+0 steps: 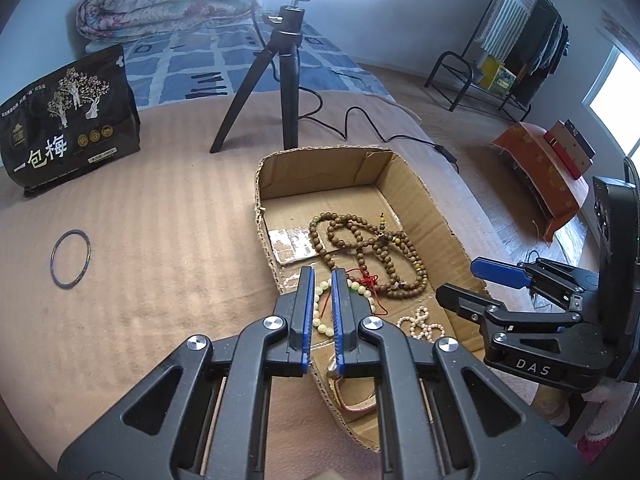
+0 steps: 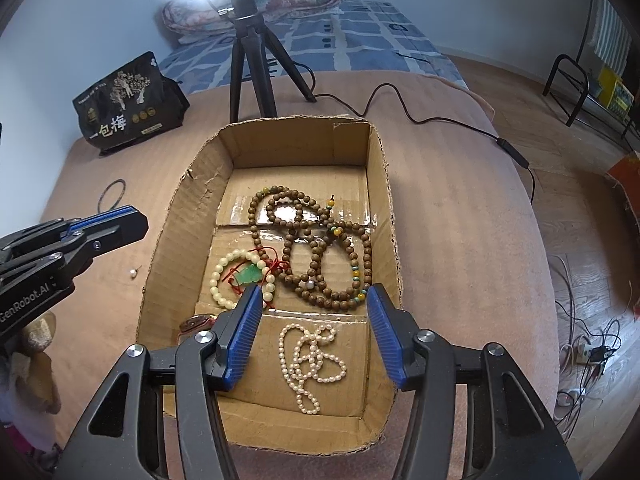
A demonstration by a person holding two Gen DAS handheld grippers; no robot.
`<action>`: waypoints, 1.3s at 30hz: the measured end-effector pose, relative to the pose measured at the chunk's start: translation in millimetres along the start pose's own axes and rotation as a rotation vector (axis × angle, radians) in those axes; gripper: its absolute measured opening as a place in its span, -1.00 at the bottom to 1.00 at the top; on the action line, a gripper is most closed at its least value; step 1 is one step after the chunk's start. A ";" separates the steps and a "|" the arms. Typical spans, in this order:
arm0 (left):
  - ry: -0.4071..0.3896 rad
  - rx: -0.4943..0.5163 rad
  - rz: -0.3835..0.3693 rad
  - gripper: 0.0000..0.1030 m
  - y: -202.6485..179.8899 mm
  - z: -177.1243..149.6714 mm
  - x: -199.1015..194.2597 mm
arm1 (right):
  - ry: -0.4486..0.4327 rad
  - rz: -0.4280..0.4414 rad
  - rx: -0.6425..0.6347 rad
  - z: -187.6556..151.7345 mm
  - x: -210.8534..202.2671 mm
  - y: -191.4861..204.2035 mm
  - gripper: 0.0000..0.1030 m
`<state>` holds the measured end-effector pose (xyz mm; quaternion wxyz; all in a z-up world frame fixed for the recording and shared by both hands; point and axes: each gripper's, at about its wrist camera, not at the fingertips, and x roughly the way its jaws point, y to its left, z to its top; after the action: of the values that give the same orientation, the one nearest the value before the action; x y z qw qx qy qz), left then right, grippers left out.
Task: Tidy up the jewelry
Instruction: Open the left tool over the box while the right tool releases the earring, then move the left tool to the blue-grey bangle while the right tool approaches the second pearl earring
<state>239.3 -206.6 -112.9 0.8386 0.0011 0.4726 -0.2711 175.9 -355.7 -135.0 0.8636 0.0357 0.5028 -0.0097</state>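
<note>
An open cardboard box [image 2: 380, 184] [image 1: 416, 184] holds a brown wooden bead necklace [image 2: 316, 248] [image 1: 372, 248], a cream bead bracelet with a green pendant and red cord [image 2: 240, 276] [image 1: 320, 308], a pearl necklace [image 2: 312, 360] [image 1: 420, 322] and a watch with a leather strap [image 1: 352, 392] by the near left wall. My left gripper [image 1: 322, 276] hangs over the box's left wall with its jaws nearly together and nothing visibly between them. My right gripper [image 2: 314, 300] is open and empty above the pearls. A dark bangle [image 1: 71, 259] [image 2: 113, 194] lies left of the box.
A black tripod [image 1: 280, 68] [image 2: 248, 52] with a ring light stands behind the box, its cable [image 2: 440, 120] trailing right. A black snack bag [image 1: 68, 120] [image 2: 128, 108] stands at the far left. A small pearl earring [image 2: 134, 273] lies left of the box.
</note>
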 end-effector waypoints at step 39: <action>-0.039 -0.109 0.238 0.19 170.3 -17.2 -59.9 | -0.020 0.184 -0.164 6.0 -5.6 133.0 0.37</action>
<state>279.0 -29.7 -118.1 0.8726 0.0062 0.4667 -0.1436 185.4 -223.6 -120.3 0.8659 0.0107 0.4877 0.1105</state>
